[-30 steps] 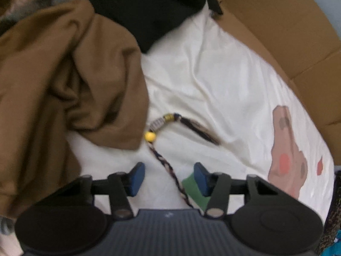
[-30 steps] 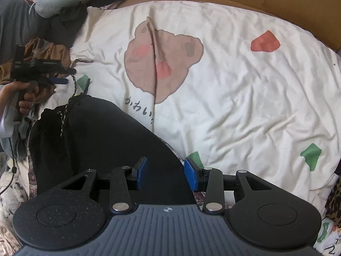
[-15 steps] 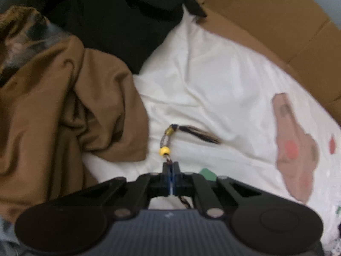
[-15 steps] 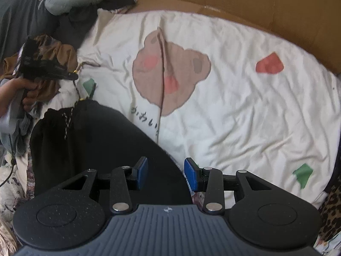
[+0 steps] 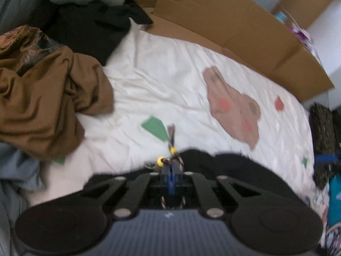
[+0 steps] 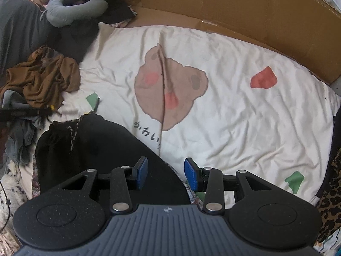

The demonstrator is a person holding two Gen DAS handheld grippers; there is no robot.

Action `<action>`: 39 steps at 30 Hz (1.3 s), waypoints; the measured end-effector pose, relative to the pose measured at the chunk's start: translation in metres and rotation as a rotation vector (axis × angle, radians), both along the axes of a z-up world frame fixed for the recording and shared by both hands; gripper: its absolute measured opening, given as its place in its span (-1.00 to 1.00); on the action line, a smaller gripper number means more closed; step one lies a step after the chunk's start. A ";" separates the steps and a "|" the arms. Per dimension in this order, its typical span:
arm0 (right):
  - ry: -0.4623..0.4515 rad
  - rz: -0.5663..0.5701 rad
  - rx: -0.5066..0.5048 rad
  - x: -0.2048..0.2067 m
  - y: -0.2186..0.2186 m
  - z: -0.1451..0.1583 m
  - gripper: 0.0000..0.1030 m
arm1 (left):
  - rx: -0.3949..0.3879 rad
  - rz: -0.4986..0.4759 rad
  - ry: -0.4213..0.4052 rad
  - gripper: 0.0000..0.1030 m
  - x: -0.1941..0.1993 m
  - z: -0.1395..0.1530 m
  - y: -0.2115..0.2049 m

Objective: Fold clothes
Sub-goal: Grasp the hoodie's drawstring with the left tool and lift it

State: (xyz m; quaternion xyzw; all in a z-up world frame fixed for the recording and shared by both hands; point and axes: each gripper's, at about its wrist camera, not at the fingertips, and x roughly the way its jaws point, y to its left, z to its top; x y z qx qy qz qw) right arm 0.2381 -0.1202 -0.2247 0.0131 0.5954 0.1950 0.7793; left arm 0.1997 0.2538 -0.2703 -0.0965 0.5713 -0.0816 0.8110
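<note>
Across the whole work area I am seeing a cream bedsheet [image 6: 234, 115] w/ a brown bear print [image 6: 170, 85] and red and green patches, lying spread and wrinkled, w/ a cardboard wall [image 6: 213, 4] standing along its far edge. At the sheet's near-left part a black garment [image 6: 96, 149] is lying in a heap, partly under my right gripper [image 6: 166, 171]. A brown garment [image 5: 46, 106] is sitting crumpled at the far-left side, just beside more dark clothes [image 5: 89, 27]; a grey cushion [image 6: 74, 4] is resting behind those.

R gripper: jaws are standing spread, approx. half apart, nothing between the pads; it is hovering over the black garment's edge, pointing steeply down.

L gripper [image 5: 170, 175]: jaws are pressed together, pinching the braided drawstring [image 5: 171, 147] of the black garment. Cord is running out past the fingertips, w/ a yellow bead [image 5: 159, 161] sitting just beside the pads and a tassel end pointing away over a green patch [image 5: 154, 128]. Left-wrist view is blurring, so finer cord detail I cannot tell.
</note>
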 end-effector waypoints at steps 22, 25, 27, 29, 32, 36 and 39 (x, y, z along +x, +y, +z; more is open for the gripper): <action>-0.063 0.035 0.000 0.001 0.009 0.031 -0.13 | -0.003 -0.012 0.016 -0.42 -0.003 0.030 -0.021; -0.059 0.036 0.005 0.000 0.009 0.028 -0.13 | -0.004 -0.002 0.008 -0.28 0.010 0.019 -0.023; -0.052 0.037 0.008 0.000 0.010 0.024 -0.13 | 0.003 0.008 0.008 -0.27 0.019 0.007 -0.025; -0.043 0.035 0.012 0.000 0.011 0.020 -0.13 | -0.001 0.026 0.023 -0.27 0.027 -0.008 -0.026; -0.029 0.030 0.011 -0.001 0.011 0.014 -0.13 | -0.015 0.047 0.045 -0.28 0.037 -0.031 -0.026; -0.016 0.040 0.002 -0.003 0.013 0.007 -0.13 | -0.014 0.075 0.127 -0.57 0.042 -0.062 -0.026; -0.008 0.043 -0.001 -0.003 0.014 0.004 -0.13 | -0.025 0.091 0.164 -0.57 0.042 -0.079 -0.024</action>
